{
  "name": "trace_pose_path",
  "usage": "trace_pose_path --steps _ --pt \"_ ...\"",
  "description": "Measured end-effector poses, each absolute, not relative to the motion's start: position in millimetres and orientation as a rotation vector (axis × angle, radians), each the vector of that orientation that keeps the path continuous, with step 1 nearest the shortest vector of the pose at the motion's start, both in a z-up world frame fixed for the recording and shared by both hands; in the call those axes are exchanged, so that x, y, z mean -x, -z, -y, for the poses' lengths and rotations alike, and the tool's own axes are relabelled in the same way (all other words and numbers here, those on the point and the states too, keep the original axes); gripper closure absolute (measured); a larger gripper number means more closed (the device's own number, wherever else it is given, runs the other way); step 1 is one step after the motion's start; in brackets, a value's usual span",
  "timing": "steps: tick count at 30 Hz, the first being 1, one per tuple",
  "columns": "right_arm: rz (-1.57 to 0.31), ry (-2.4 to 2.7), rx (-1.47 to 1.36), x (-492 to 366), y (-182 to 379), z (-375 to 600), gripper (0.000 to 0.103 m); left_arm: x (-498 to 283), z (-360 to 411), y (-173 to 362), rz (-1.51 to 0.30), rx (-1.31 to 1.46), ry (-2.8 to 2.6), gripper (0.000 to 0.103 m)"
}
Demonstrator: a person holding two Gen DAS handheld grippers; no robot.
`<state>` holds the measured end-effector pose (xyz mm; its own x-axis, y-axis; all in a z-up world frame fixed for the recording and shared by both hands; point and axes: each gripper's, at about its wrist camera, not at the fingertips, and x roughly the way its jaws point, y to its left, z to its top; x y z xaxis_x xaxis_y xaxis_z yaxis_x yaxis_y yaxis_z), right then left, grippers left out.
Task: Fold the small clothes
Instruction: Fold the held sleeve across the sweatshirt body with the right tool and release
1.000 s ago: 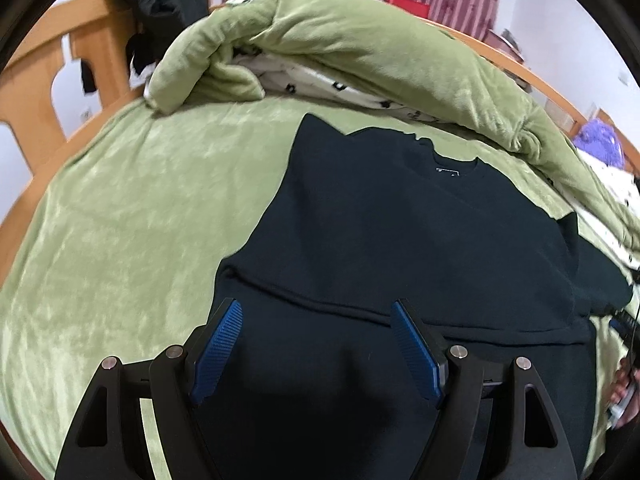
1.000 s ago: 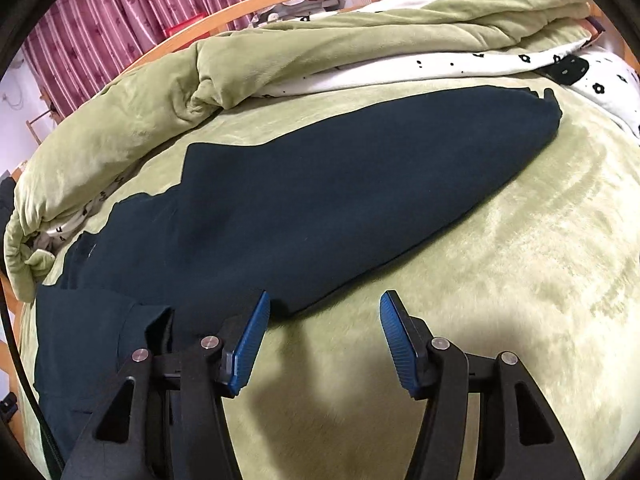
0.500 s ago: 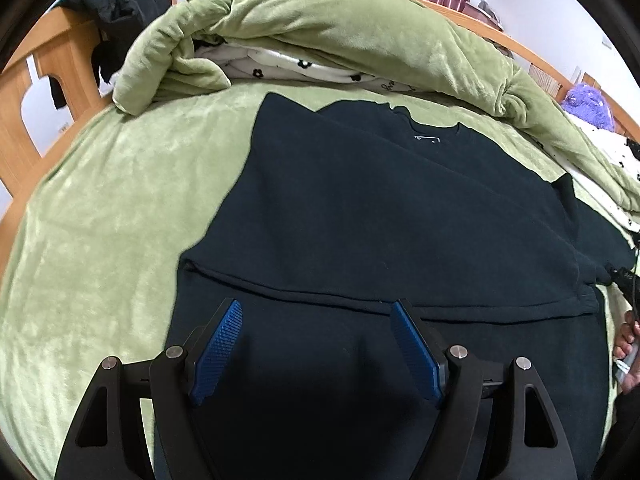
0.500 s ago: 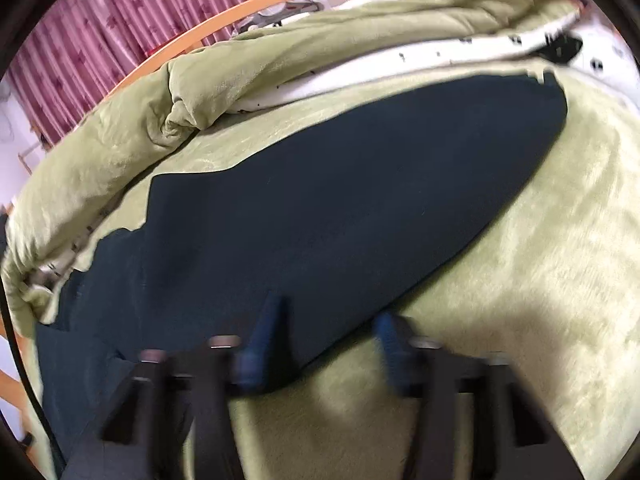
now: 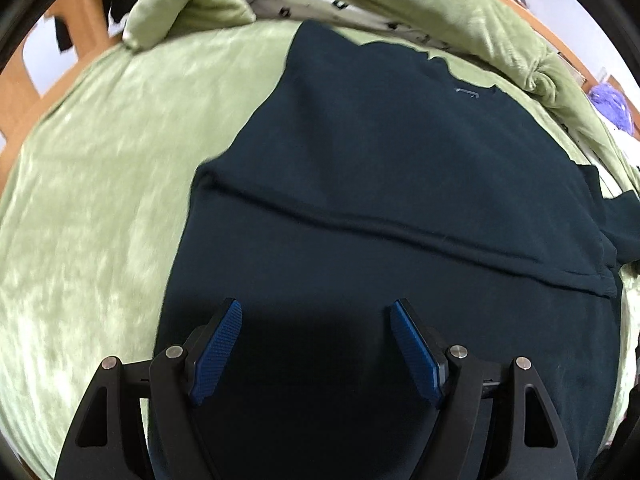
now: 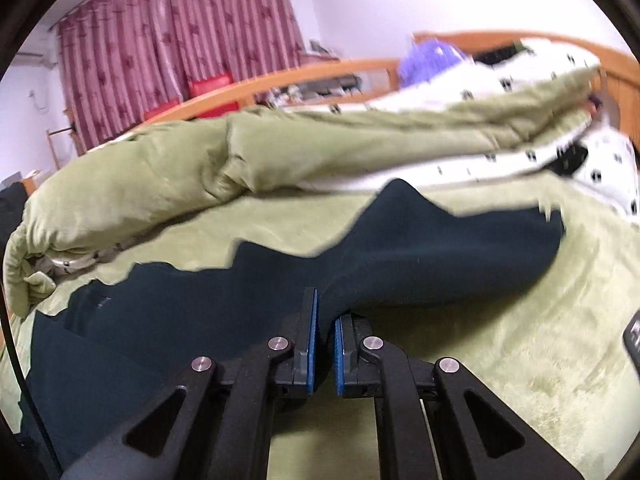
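A dark navy sweatshirt (image 5: 400, 184) lies spread on a green fleece bed cover (image 5: 100, 200), one sleeve folded across its body. My left gripper (image 5: 316, 312) hovers open just above the lower part of the sweatshirt, nothing between its blue pads. In the right wrist view the other sleeve (image 6: 440, 256) is lifted off the cover near its edge, and my right gripper (image 6: 325, 312) is shut on that sleeve's edge, the cloth pinched between the pads. The sleeve's cuff end (image 6: 552, 224) still rests on the cover.
A rolled green duvet (image 6: 280, 160) with a white spotted lining lies along the far side of the bed. A wooden bed frame (image 6: 320, 76), red curtains (image 6: 180, 48) and a purple plush thing (image 6: 428, 60) stand behind it. A dark device (image 6: 632, 336) lies at the right edge.
My right gripper closed on the sleeve's edge and rose, pulling the cloth up from the cover. My left gripper sank closer to the sweatshirt and stayed open.
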<state>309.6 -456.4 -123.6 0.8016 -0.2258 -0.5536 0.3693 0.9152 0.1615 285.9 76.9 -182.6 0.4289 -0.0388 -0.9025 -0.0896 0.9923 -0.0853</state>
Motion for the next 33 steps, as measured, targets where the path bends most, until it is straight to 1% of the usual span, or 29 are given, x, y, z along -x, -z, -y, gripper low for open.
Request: trace_pose_path --steps 8,12,16,21,23,24,25,26,27,28,29,30,33 --pt "-0.495 0.217 -0.168 -314 86 377 0.096 -261 -109 172 -1.089 0.139 -0.016 0.028" --pt "-0.504 0.155 -0.081 -319 87 331 0.096 -252 -128 171 -1.09 0.173 -0.017 0.028" --pt "-0.573 0.091 0.03 -329 113 281 0.096 -248 -136 172 -1.098 0.186 -0.018 0.028" --pt "-0.737 0.069 0.177 -341 171 244 0.094 -246 -140 169 -1.093 0.193 -0.017 0.028" --pt "-0.801 0.058 0.173 -342 186 244 0.089 -247 -137 165 -1.078 0.187 -0.016 0.028" --pt "-0.841 0.044 0.154 -342 191 246 0.084 -246 -137 162 -1.062 0.181 -0.018 0.028" --pt "-0.861 0.035 0.135 -341 193 249 0.081 -245 -137 159 -1.049 0.175 -0.022 0.028" --pt "-0.868 0.028 0.118 -338 191 251 0.08 -246 -136 157 -1.036 0.17 -0.026 0.028" --pt "-0.868 0.023 0.1 -335 188 255 0.077 -248 -134 156 -1.023 0.167 -0.029 0.028" --pt "-0.861 0.022 0.073 -329 180 262 0.069 -250 -134 156 -1.018 0.171 -0.035 0.028" --pt "-0.854 0.018 0.053 -324 175 267 0.063 -252 -133 157 -1.016 0.181 -0.04 0.028" --pt "-0.844 0.008 0.027 -318 168 273 0.054 -255 -133 158 -1.017 0.195 -0.039 0.028" --pt "-0.792 0.004 -0.045 -296 141 304 0.047 -262 -123 160 -1.004 0.199 -0.024 0.028"
